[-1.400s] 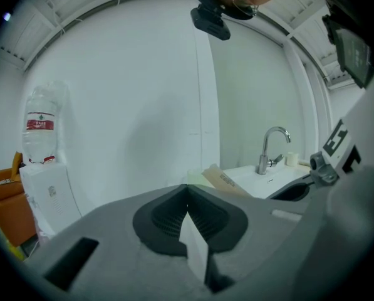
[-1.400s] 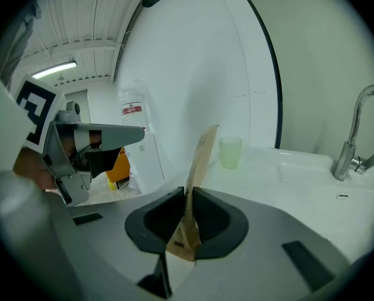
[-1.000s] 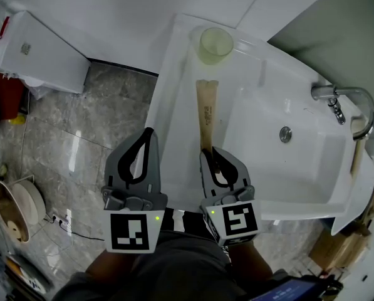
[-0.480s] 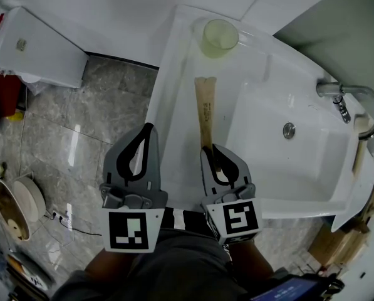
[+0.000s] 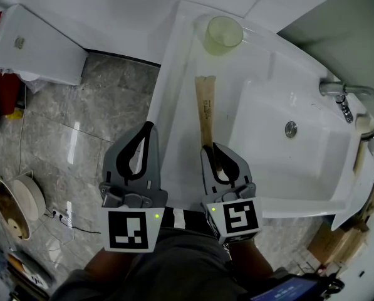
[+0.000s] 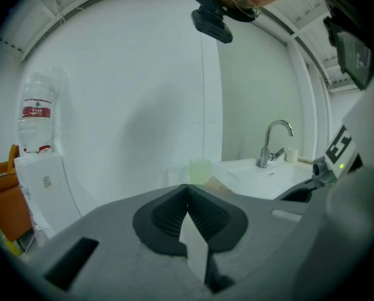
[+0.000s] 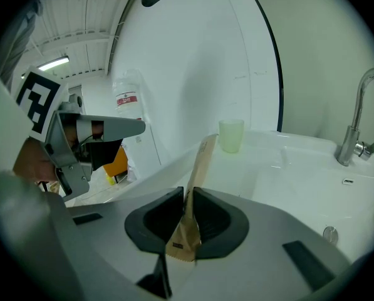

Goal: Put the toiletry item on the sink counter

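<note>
Right now your right gripper [image 5: 213, 150] is clamped on the near end of the toiletry item [image 5: 205, 111], a long, thin brown paper sachet. The right gripper view shows the jaws pinched flat against its faces with the crimped bottom edge poking out behind them [image 7: 185, 231]. That end-on hold leaves most of the sachet free ahead of the jaws, so it reaches out over the sink counter [image 5: 177, 105], the flat white ledge on the left side of the basin [image 5: 287, 162], running alongside the basin's left edge. From these views you cannot tell whether its far end touches the ledge or hangs just above it; in the right gripper view it seems to tilt upward. A pale green cup [image 5: 223, 34] stands on the counter at the basin's far left corner, beyond the sachet's tip and apart from it, so there looks to be room to lay the sachet down short of it. Your left gripper [image 5: 148, 130] sits left of the basin, past the counter edge over the floor, jaws closed on nothing. Judging by this, lowering and releasing is what remains; the light paper may cling to a pad.
</note>
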`<state>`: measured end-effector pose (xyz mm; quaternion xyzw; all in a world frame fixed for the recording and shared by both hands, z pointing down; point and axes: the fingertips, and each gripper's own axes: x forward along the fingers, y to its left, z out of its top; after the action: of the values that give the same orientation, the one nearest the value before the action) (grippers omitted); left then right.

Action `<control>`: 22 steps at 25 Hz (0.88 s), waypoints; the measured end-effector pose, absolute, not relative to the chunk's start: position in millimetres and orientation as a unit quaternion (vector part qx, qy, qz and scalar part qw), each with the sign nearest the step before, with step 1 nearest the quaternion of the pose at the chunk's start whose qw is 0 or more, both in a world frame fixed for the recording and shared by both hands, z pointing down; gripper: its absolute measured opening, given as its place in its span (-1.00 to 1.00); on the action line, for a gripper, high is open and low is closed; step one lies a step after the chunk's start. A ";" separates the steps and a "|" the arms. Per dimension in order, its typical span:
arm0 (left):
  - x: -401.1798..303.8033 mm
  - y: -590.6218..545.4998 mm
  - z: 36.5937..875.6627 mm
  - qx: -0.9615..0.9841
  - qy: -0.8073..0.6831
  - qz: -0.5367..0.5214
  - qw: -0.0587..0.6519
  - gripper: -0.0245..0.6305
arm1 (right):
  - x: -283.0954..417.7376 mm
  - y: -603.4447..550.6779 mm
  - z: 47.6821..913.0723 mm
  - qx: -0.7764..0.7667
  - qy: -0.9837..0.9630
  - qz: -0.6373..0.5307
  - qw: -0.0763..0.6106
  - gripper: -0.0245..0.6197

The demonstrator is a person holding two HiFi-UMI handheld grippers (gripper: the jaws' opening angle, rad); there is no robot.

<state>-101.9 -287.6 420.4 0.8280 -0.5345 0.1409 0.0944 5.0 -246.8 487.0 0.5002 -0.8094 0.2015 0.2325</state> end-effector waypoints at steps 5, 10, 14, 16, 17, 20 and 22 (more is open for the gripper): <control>-102.8 -289.6 420.7 0.826 -0.538 0.134 0.097 -0.89 | 5.6 -246.9 490.0 0.501 -0.808 0.203 0.235 -0.78; -104.5 -288.3 421.0 0.827 -0.538 0.134 0.097 -0.89 | 4.6 -244.2 491.9 0.501 -0.807 0.203 0.238 -0.78; -106.1 -287.3 421.3 0.827 -0.538 0.134 0.096 -0.89 | 4.2 -244.4 490.9 0.502 -0.805 0.200 0.246 -0.78; -106.4 -287.1 421.0 0.827 -0.538 0.134 0.096 -0.89 | 3.8 -244.9 489.3 0.503 -0.806 0.198 0.243 -0.78; -106.4 -286.9 420.9 0.827 -0.538 0.135 0.096 -0.89 | 3.2 -245.3 488.4 0.502 -0.807 0.196 0.239 -0.78; -105.6 -286.2 420.0 0.827 -0.538 0.133 0.095 -0.89 | 2.6 -245.1 487.1 0.502 -0.809 0.195 0.233 -0.78; -105.4 -285.6 419.2 0.826 -0.539 0.131 0.096 -0.89 | 3.0 -246.1 485.0 0.505 -0.808 0.196 0.231 -0.78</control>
<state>-105.4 -285.6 419.2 0.8262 -0.5393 0.1314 0.0963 3.0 -246.1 485.0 0.5052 -0.8079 0.1962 0.2314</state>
